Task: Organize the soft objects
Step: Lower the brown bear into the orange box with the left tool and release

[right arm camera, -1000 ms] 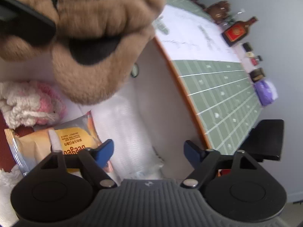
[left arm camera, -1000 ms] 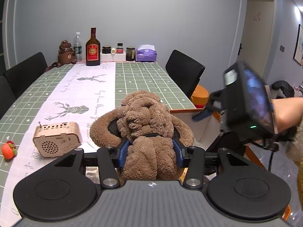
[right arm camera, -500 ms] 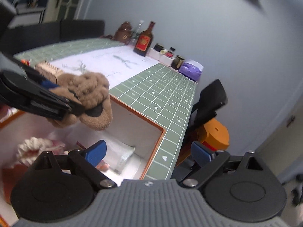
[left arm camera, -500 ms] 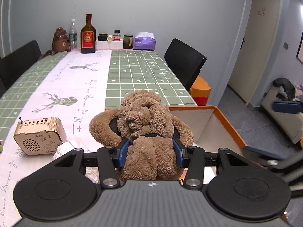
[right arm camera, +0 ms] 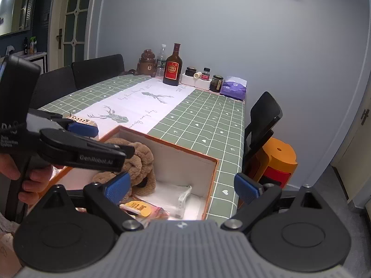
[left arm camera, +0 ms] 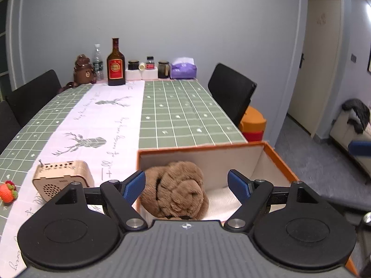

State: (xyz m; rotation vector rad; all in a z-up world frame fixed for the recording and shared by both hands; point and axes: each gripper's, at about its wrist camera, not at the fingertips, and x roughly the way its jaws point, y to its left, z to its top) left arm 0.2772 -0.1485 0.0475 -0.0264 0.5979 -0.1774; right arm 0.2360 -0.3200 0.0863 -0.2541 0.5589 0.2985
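Brown plush fills my left view: the stuffed toy point(left arm camera: 174, 191) lies slumped inside the orange-rimmed box point(left arm camera: 201, 146), against its near left wall. My left claw point(left arm camera: 186, 184) hangs right over it, jaws opening, the blue pads clear of the fur on either side, so nothing is pinched now. The toy sits just below and between those pads, lumped with no clear long axis that I can read.

My right claw point(right arm camera: 183, 187) stands wide apart and empty, hovering over the box's near right part, above a yellow snack packet point(right arm camera: 139, 208) and a clear bag point(right arm camera: 180, 197).

One more soft thing shows: a small red knitted strawberry point(left arm camera: 8, 191) on the worktop point(left arm camera: 176, 113), far left of the box, past the wooden radio point(left arm camera: 61, 177). I judge the left claw the nearer one for it.
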